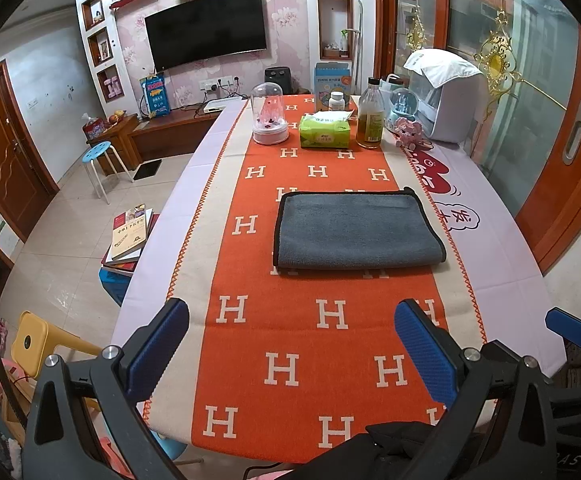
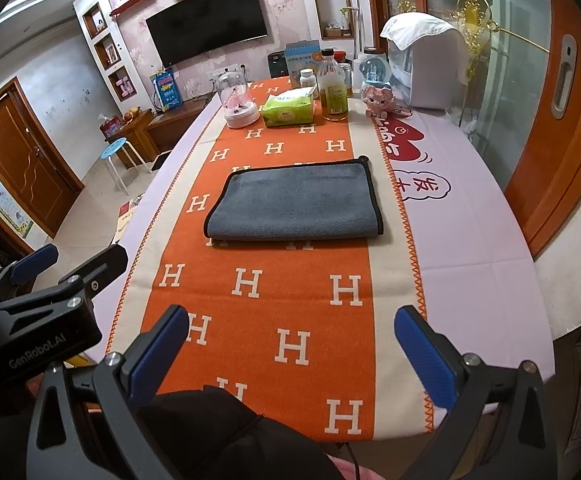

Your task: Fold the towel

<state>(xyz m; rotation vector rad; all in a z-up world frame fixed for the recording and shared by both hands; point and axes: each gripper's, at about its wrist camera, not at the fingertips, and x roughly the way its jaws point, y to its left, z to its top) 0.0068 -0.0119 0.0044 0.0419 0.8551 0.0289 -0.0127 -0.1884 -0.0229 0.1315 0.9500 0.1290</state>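
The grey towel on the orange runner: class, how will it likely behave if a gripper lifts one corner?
The grey towel looks soft and plush, so it would probably droop rather than stay flat. It already lies doubled, so the layers may slide apart. Its fuzzy pile suggests it would grip, not slip on, the orange runner.

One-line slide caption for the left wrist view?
Left gripper open, hovering short of a folded grey towel on the orange H-patterned runner.

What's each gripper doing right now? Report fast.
Left gripper: open, holding nothing, short of the towel.
Right gripper: open, holding nothing, also short of the towel.
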